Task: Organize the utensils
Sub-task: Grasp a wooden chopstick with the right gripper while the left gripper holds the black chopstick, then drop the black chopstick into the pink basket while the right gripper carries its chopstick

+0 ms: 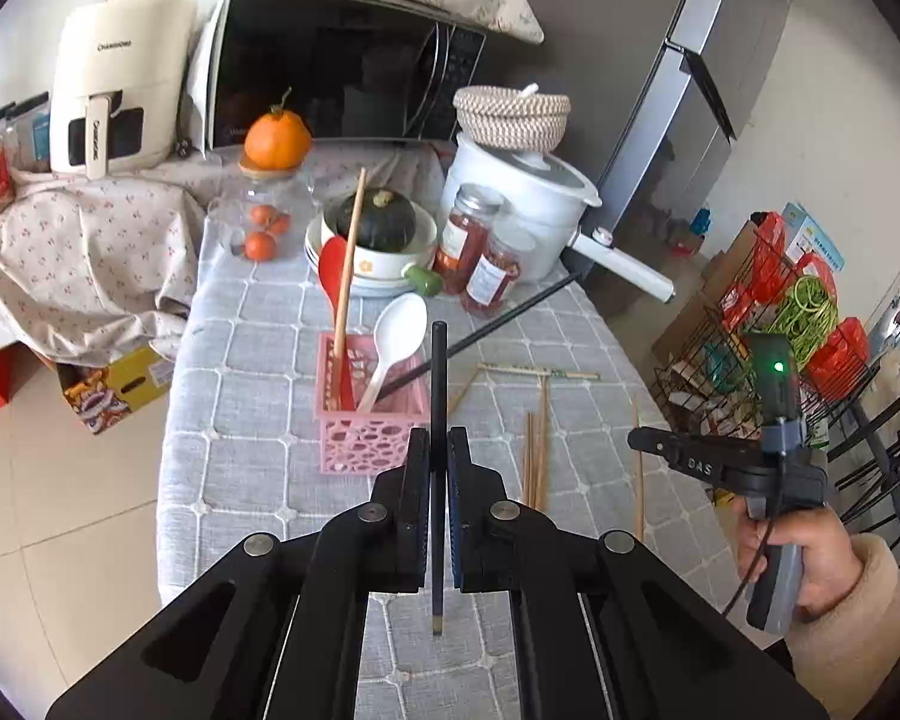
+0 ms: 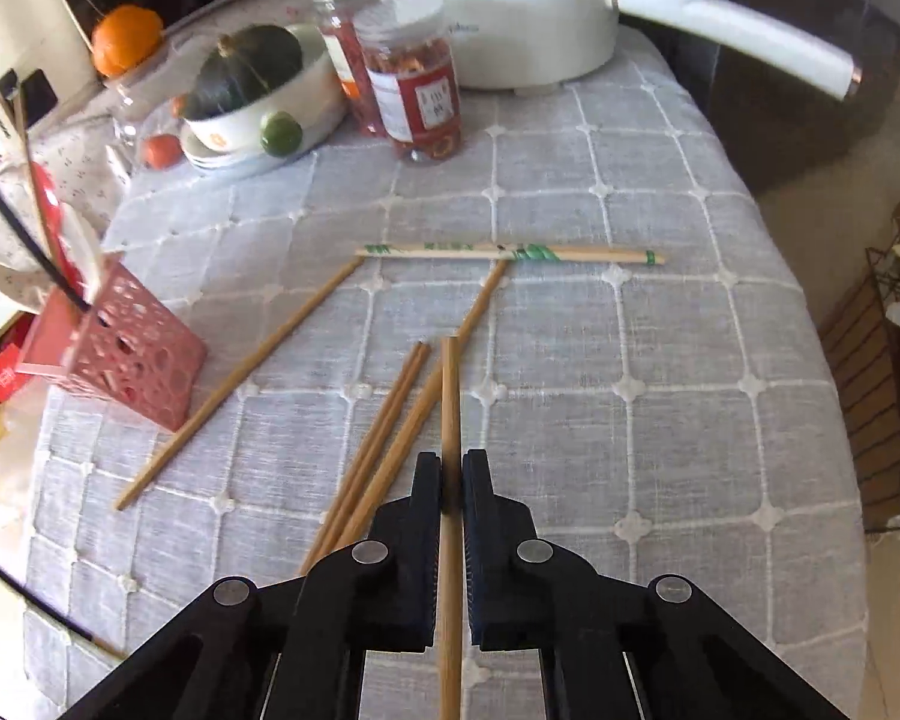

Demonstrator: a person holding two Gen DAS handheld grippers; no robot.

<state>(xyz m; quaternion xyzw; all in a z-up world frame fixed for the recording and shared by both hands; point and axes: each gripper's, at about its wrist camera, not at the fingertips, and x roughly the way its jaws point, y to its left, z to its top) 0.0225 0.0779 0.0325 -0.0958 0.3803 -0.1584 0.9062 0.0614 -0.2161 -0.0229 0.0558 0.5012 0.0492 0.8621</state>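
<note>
My left gripper (image 1: 438, 441) is shut on a black chopstick (image 1: 438, 372), held just in front of the pink basket (image 1: 366, 420). In the basket stand a white spoon (image 1: 399, 330), a red spatula (image 1: 332, 270), a wooden chopstick (image 1: 349, 258) and another black chopstick (image 1: 498, 319). My right gripper (image 2: 452, 462) is shut on a wooden chopstick (image 2: 450, 390), lifted above the grey cloth. Several wooden chopsticks (image 2: 384, 426) lie loose under it, and a printed one (image 2: 510, 252) lies crosswise farther back. The pink basket (image 2: 132, 354) is at the left in the right wrist view.
Behind the basket are a bowl with a green squash (image 1: 378, 222), two red-filled jars (image 1: 480, 252), a white pot (image 1: 522, 204) with a long handle, and a glass jar of oranges (image 1: 264, 216). A microwave (image 1: 342, 72) and an air fryer (image 1: 120, 78) stand at the back. A wire rack (image 1: 768, 324) is right of the table.
</note>
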